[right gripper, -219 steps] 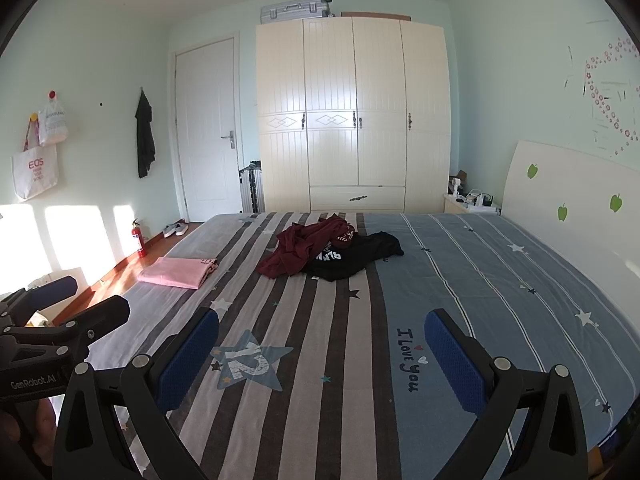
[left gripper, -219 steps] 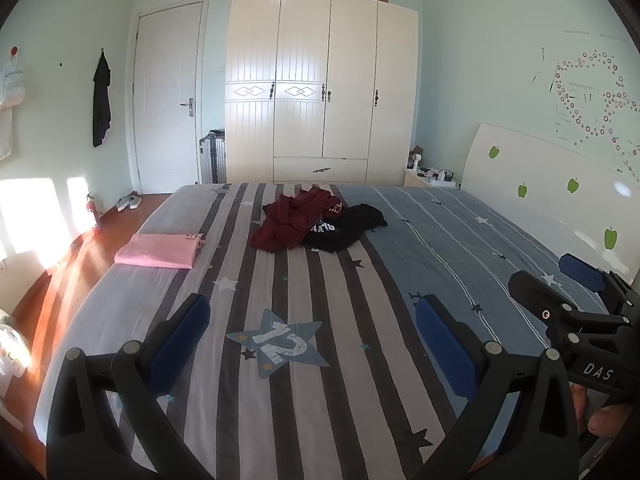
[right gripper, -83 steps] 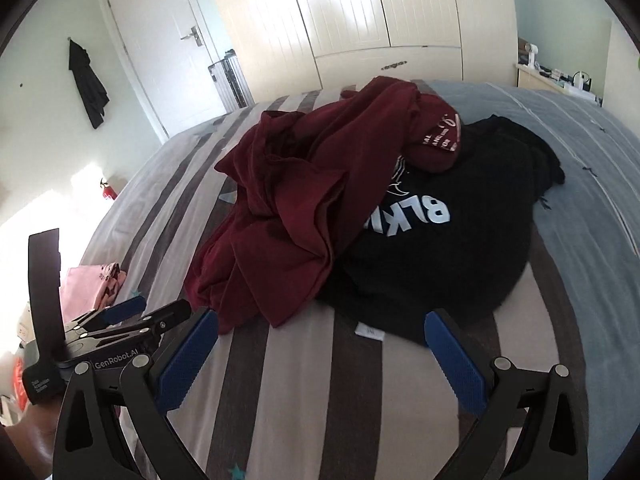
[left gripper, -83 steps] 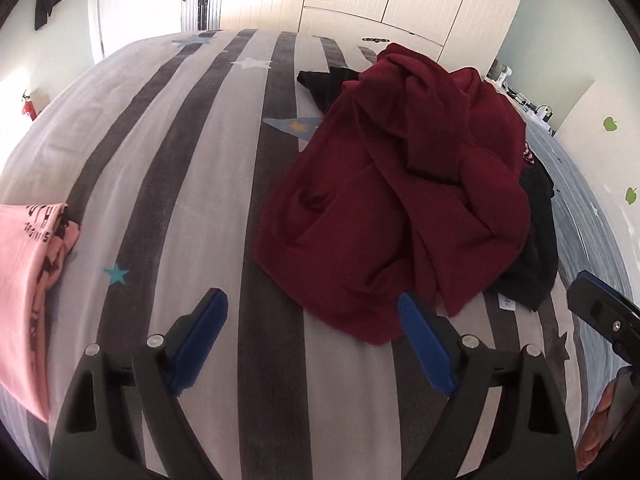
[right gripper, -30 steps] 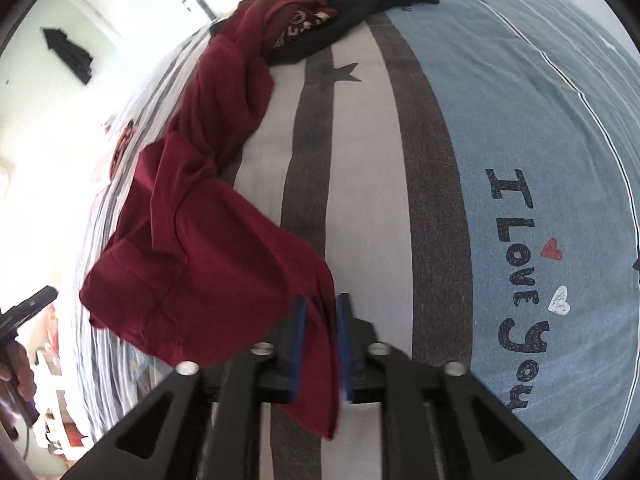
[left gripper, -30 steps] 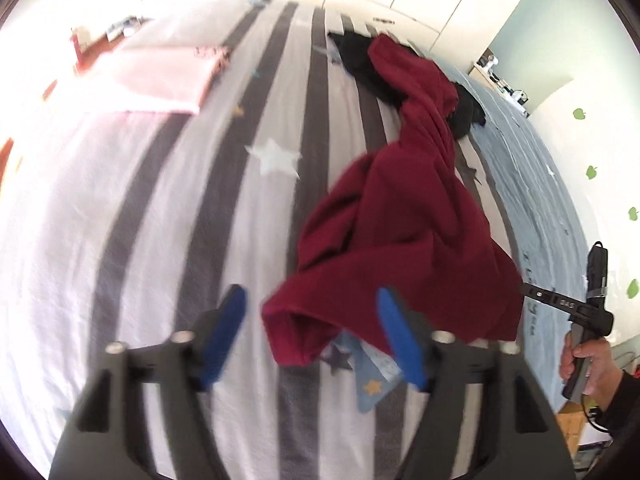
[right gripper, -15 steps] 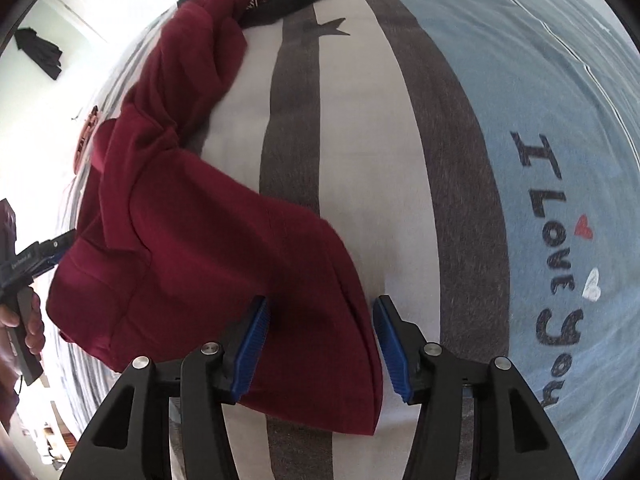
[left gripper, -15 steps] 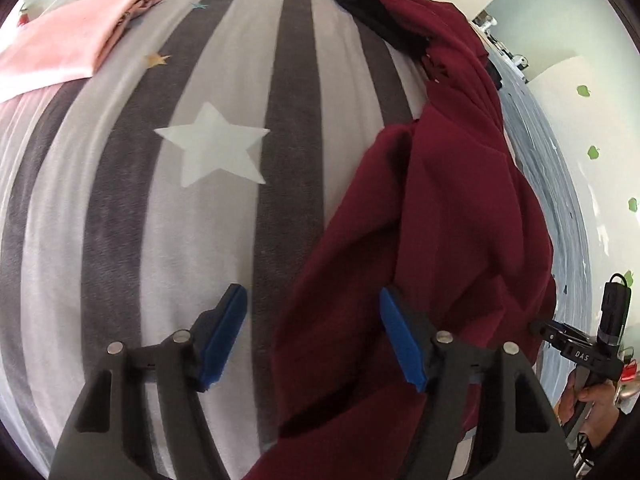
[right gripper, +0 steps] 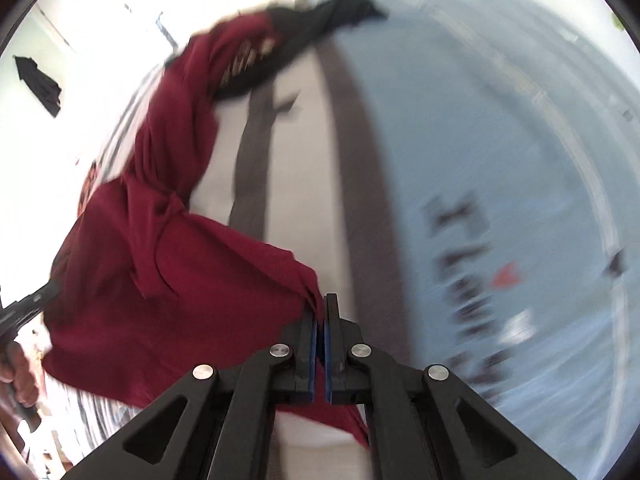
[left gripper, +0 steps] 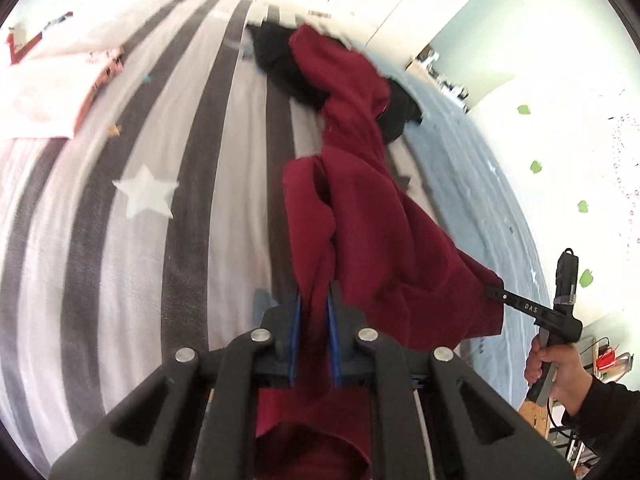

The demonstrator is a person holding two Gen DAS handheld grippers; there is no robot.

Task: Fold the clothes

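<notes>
Matt maroon cloth garment (left gripper: 360, 216)

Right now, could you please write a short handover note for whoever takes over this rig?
Left gripper: jaws have just closed on a bunched fold of the maroon garment.
Right gripper: jaws have just closed on another edge of the same garment.
The garment's far end trails up the bed onto the black garment.
Done: pink garment lies folded at the bed's edge.
Left: spread and fold the maroon one, then the black one.
</notes>
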